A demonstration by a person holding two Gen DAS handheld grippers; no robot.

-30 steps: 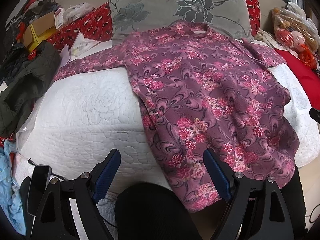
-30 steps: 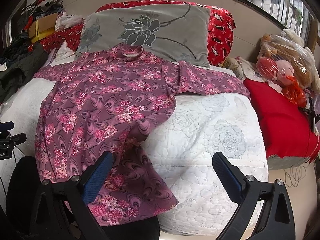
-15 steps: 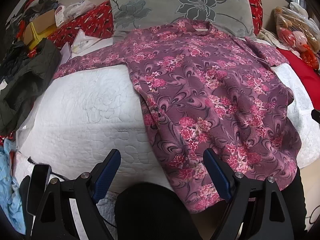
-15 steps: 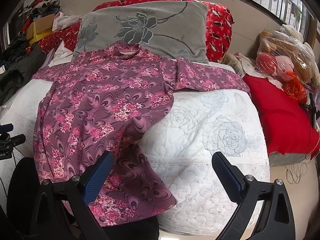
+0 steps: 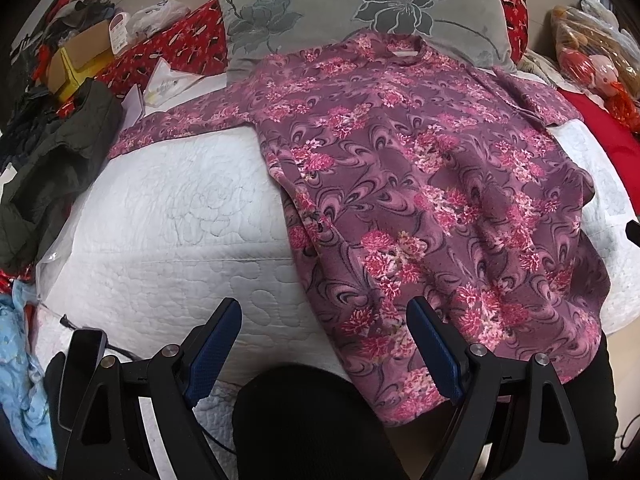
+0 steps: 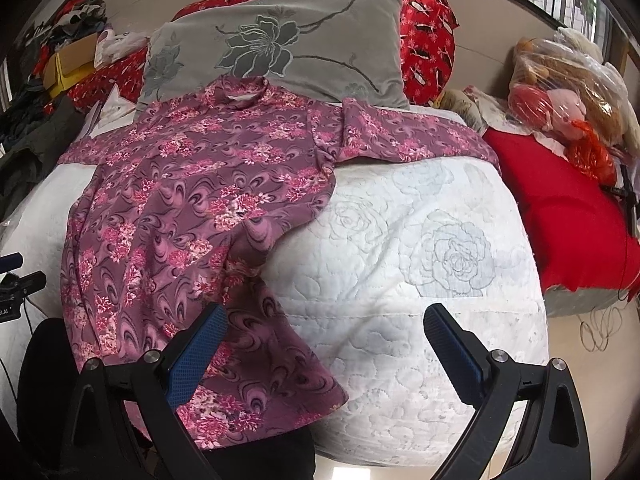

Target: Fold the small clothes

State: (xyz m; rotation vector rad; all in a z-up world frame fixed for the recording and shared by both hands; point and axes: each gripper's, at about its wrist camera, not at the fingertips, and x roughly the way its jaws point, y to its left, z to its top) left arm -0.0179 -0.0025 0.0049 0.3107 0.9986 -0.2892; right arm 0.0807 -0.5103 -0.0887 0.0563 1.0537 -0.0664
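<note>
Both grippers have crept slightly closer to the floral shirt [image 5: 420,184], fingers spread and empty; its overhanging hem may slide off the bed [image 6: 400,280] if tugged.

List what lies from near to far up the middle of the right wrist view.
Right gripper → white quilted bedspread → floral purple shirt → grey flower pillow → red patterned cushion.
</note>
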